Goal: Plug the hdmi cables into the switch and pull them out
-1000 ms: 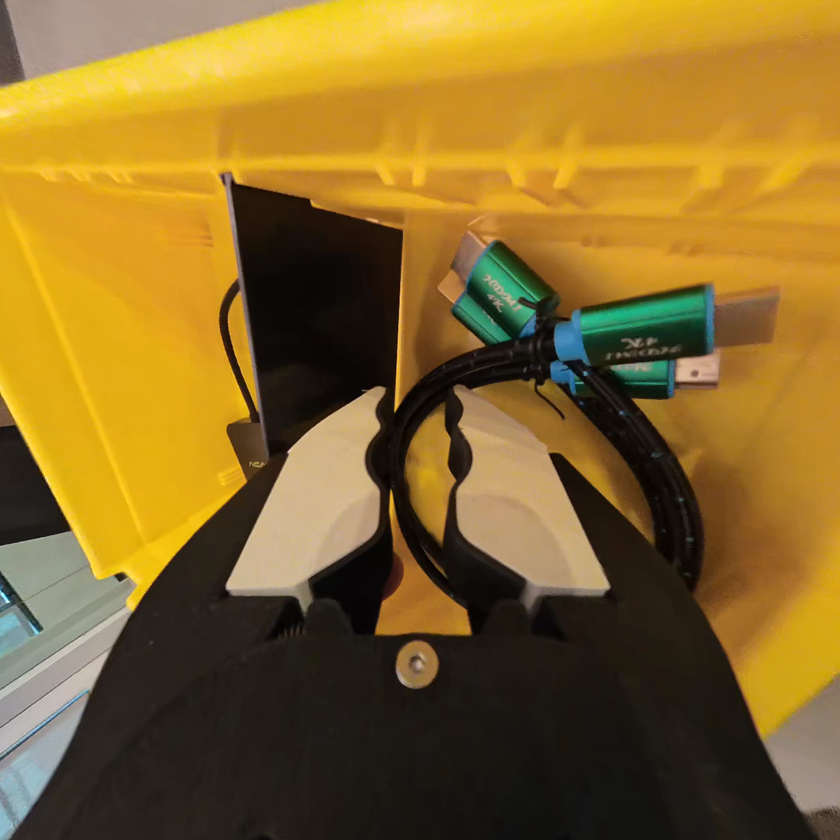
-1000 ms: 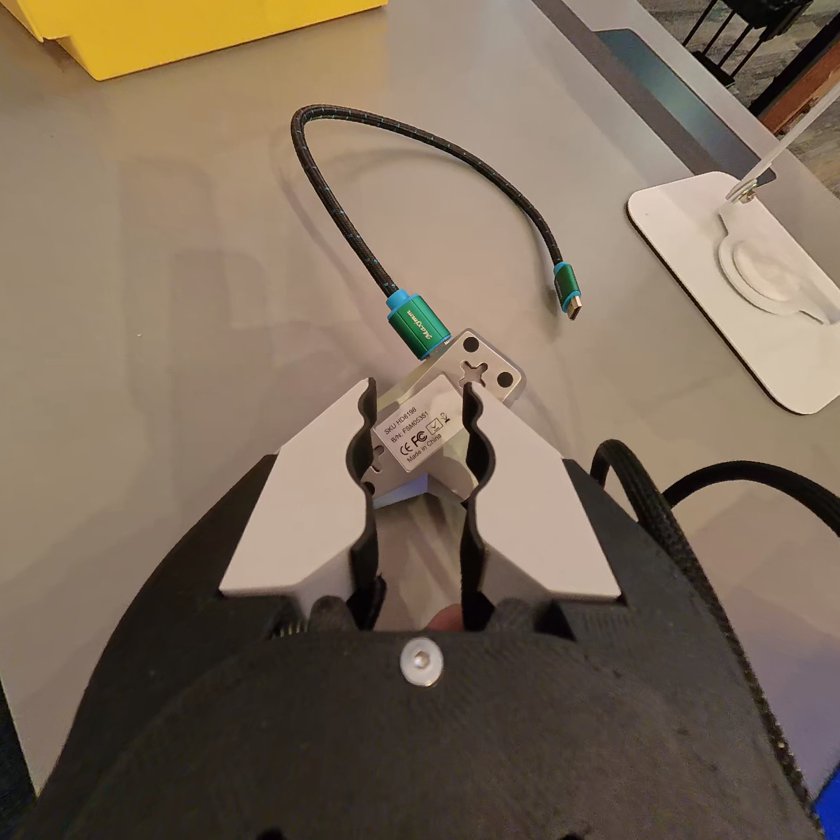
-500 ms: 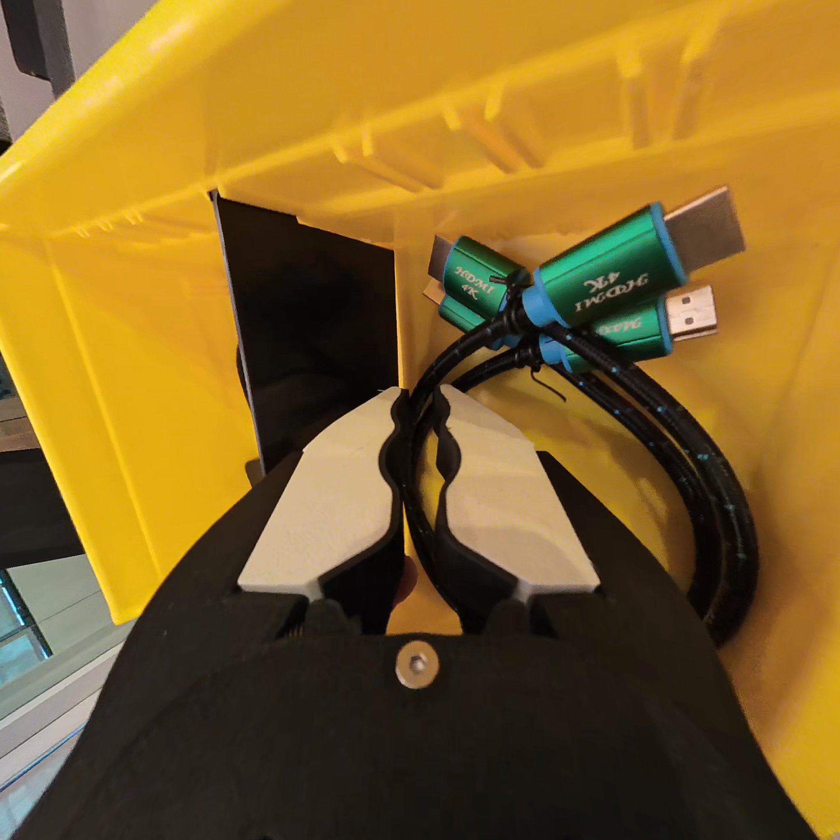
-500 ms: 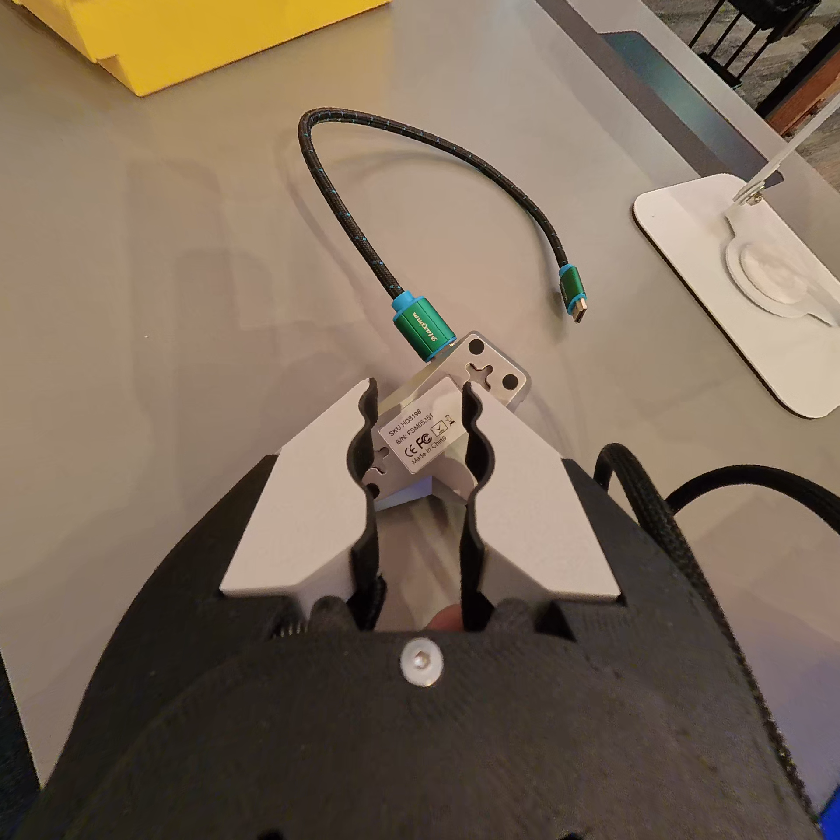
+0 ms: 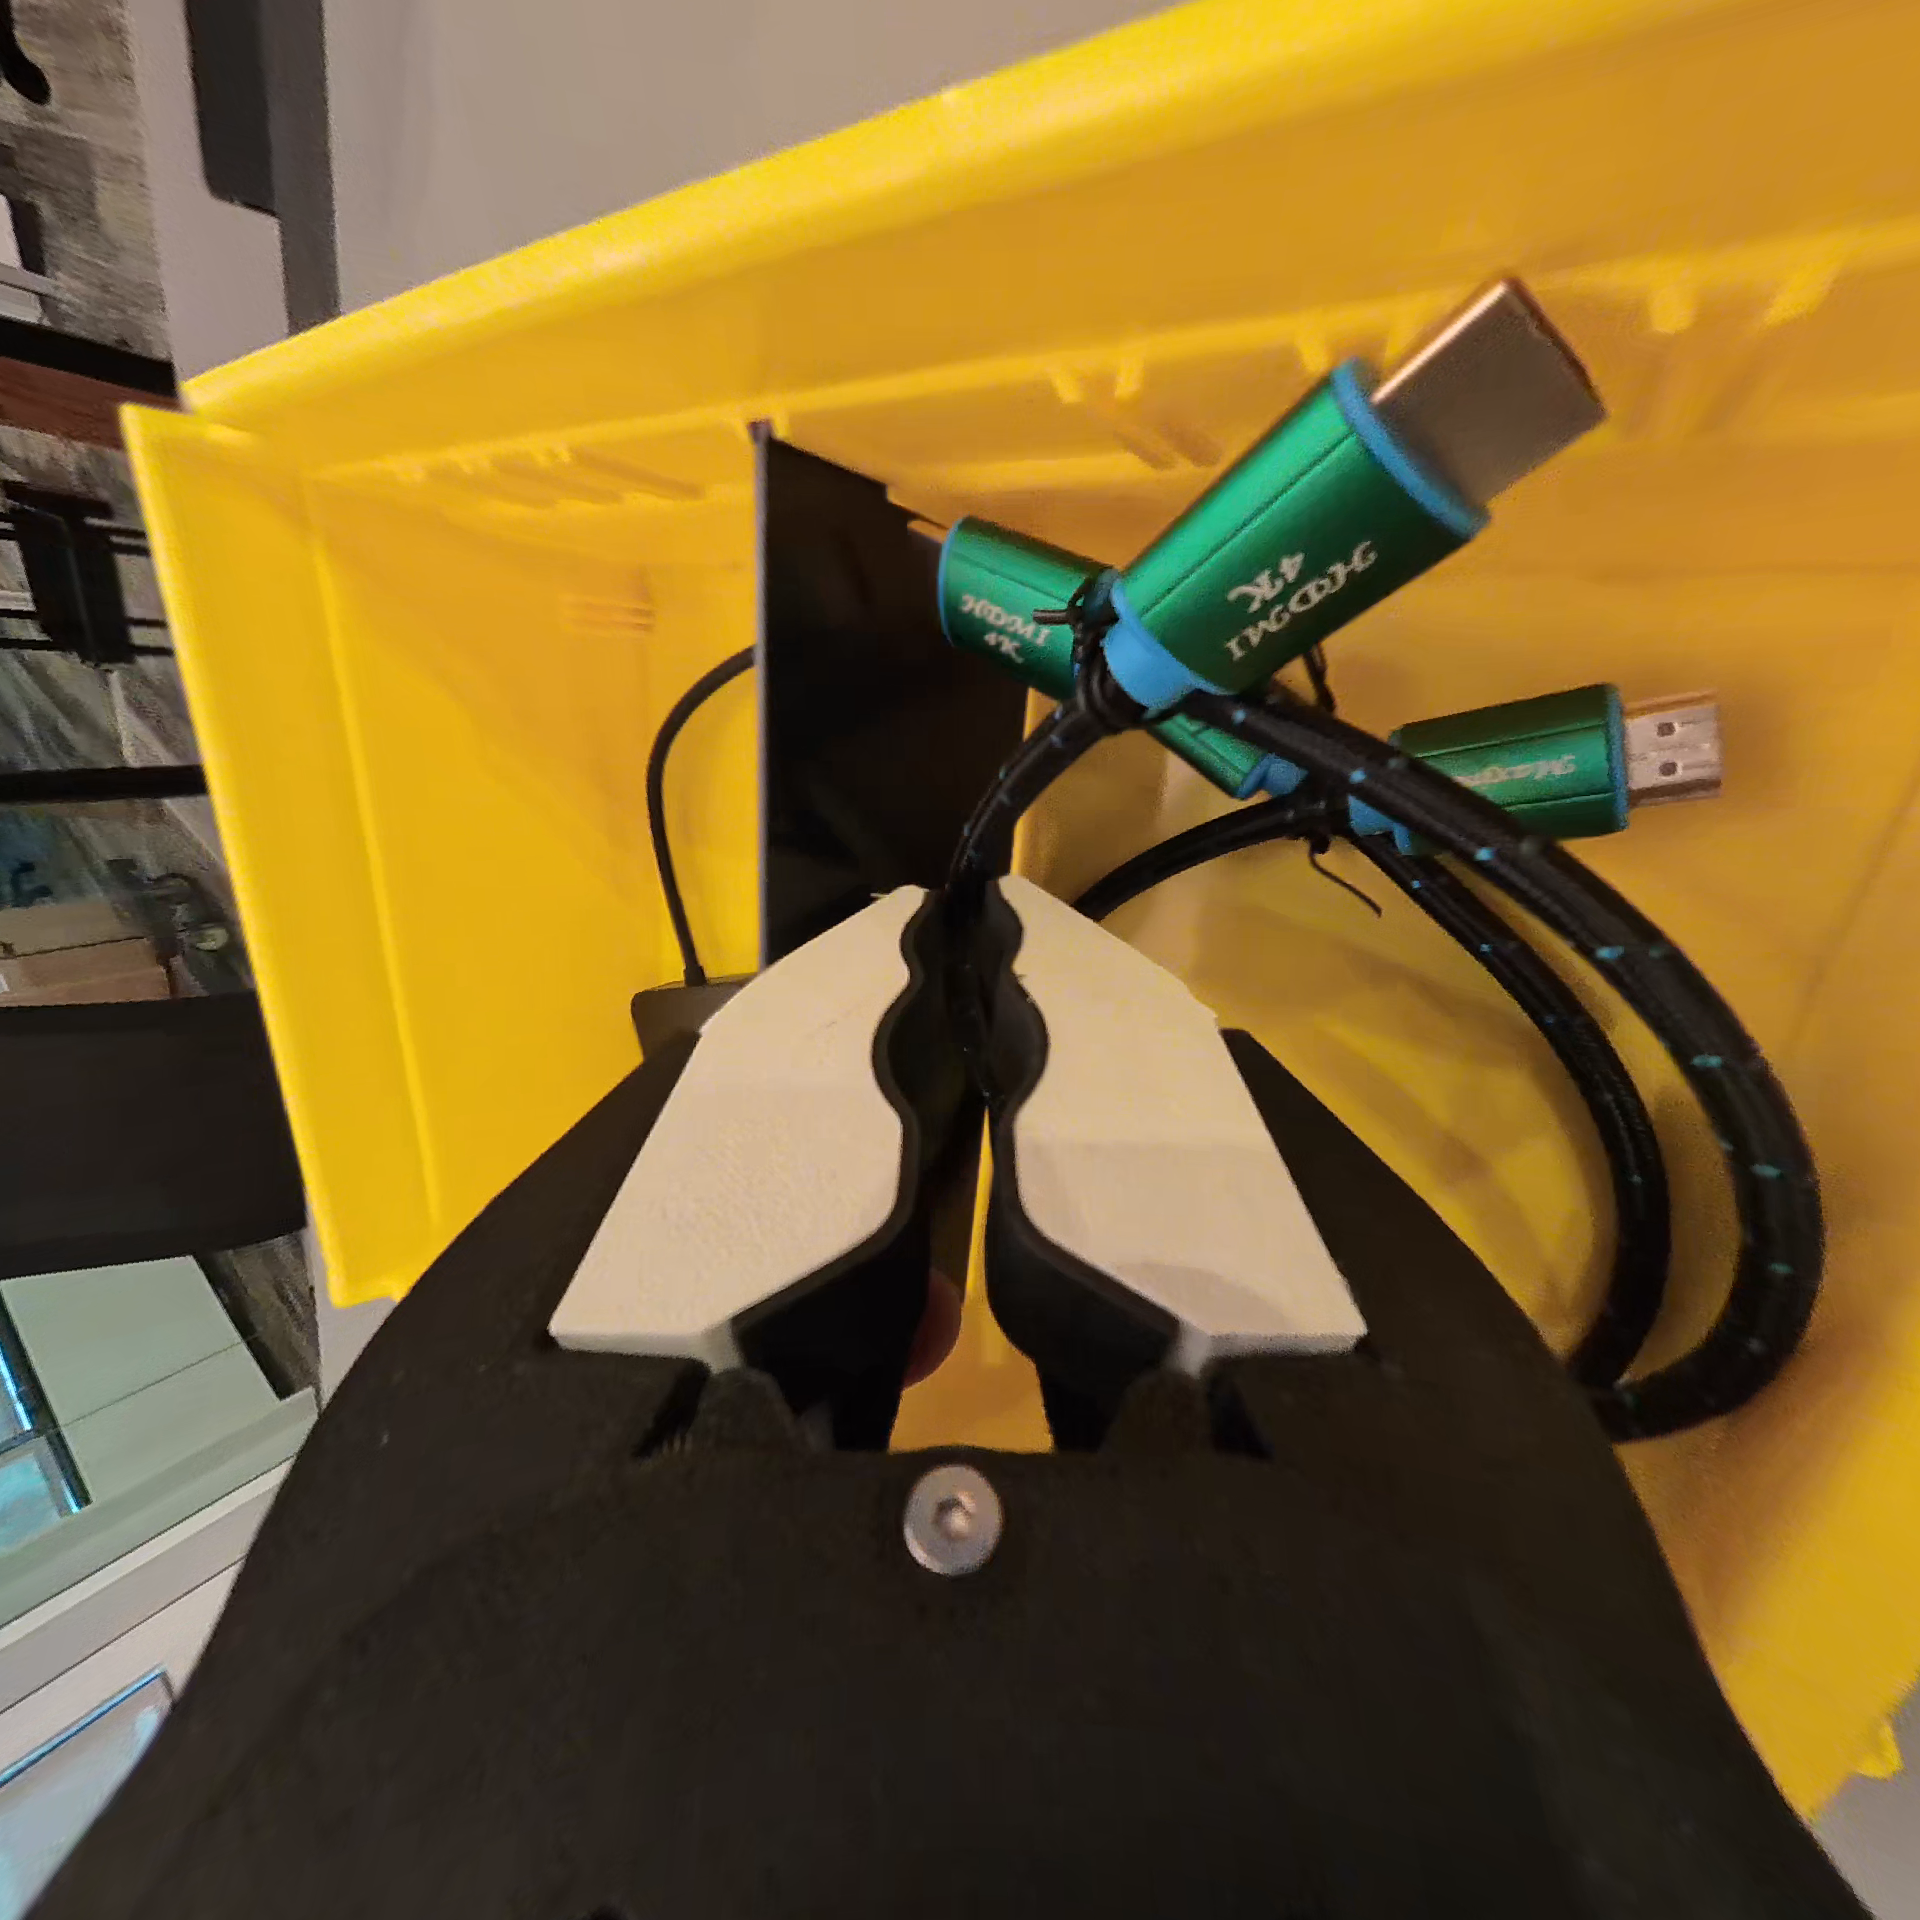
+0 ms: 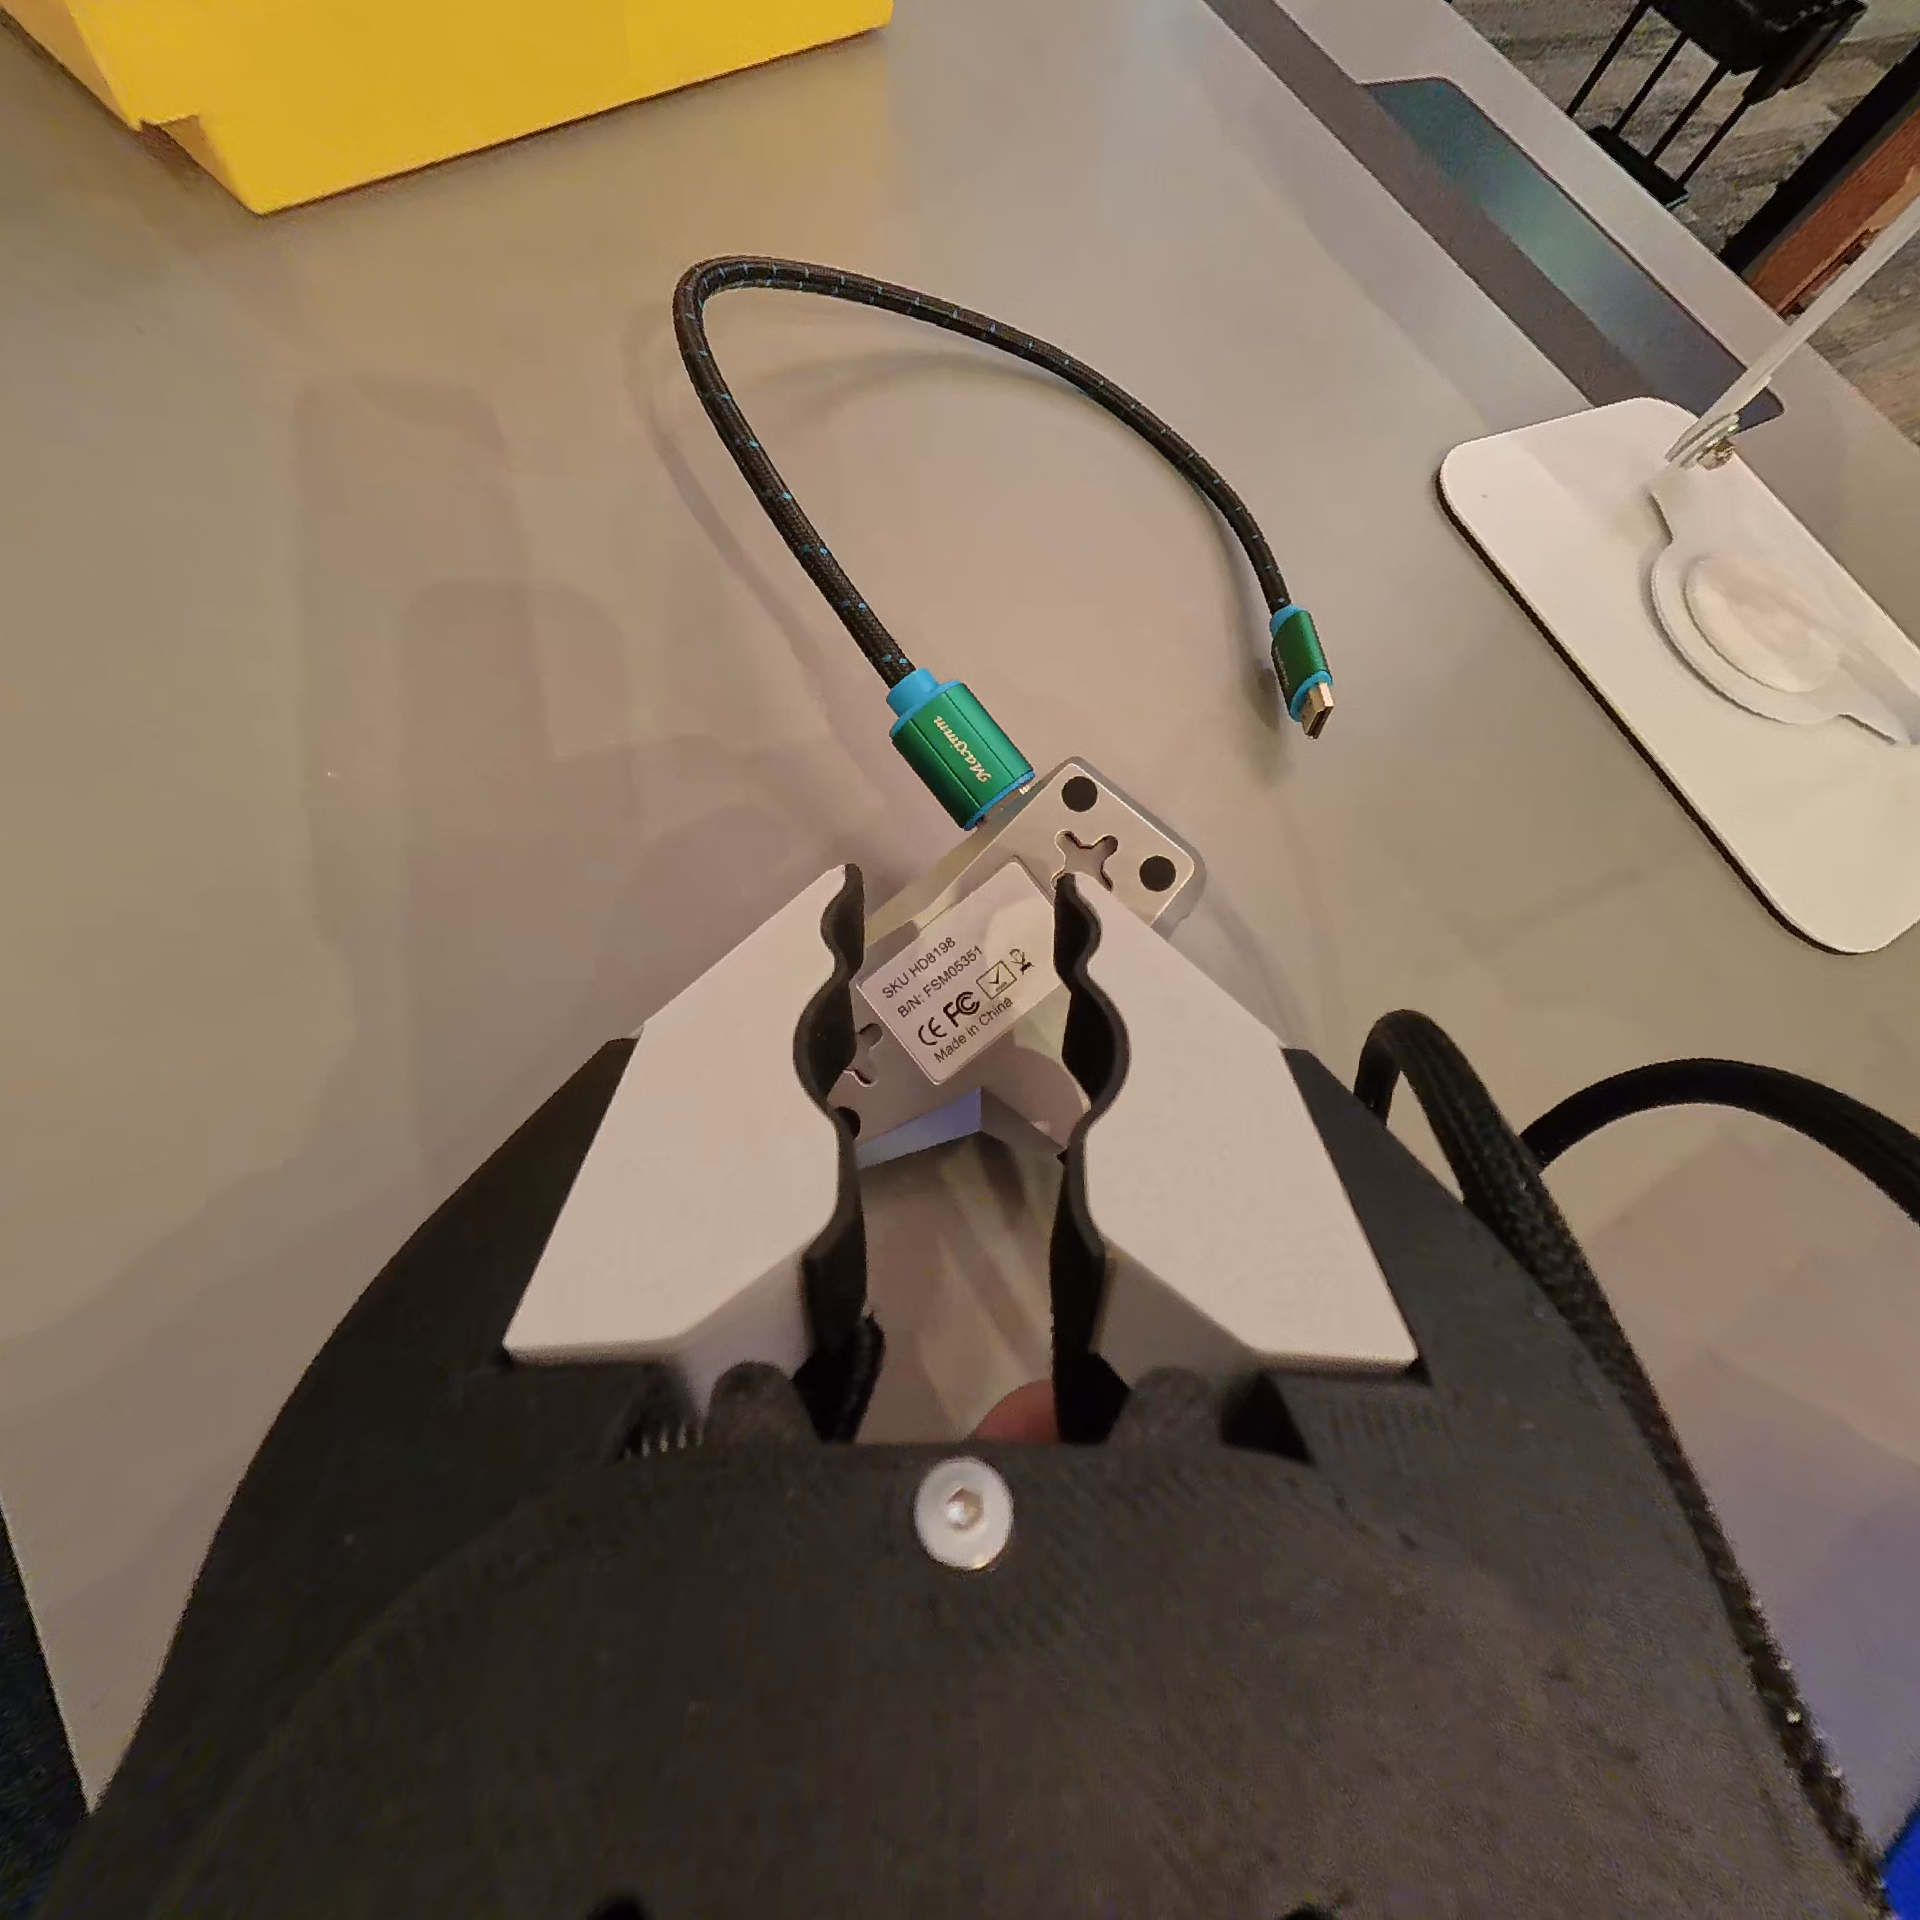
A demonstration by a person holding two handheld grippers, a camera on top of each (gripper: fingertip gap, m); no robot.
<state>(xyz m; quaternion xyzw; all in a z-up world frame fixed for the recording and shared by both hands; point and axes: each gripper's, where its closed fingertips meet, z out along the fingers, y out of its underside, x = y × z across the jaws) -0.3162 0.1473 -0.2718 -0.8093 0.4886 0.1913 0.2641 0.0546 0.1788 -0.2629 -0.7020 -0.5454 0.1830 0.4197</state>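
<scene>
While right fingers (image 6: 956,997) clamp switch (image 6: 1039,914), left fingers (image 5: 961,956) pinch cable bundle (image 5: 1558,1039) w/in bin (image 5: 520,831).

A yellow bin (image 6: 436,94) is sitting at the table's (image 6: 312,623) far left edge, a black panel (image 5: 873,707) is standing upright inside it, and a white stand base (image 6: 1558,582) is resting near the right edge.

Looks like an office or lab workspace — smooth grey desk (image 6: 436,644) with a white flat monitor-style stand base (image 6: 1558,582) on it, a yellow plastic storage bin (image 5: 540,790) holding spare cables, dark shelving (image 5: 83,582) in the background — nothing domestic.
</scene>
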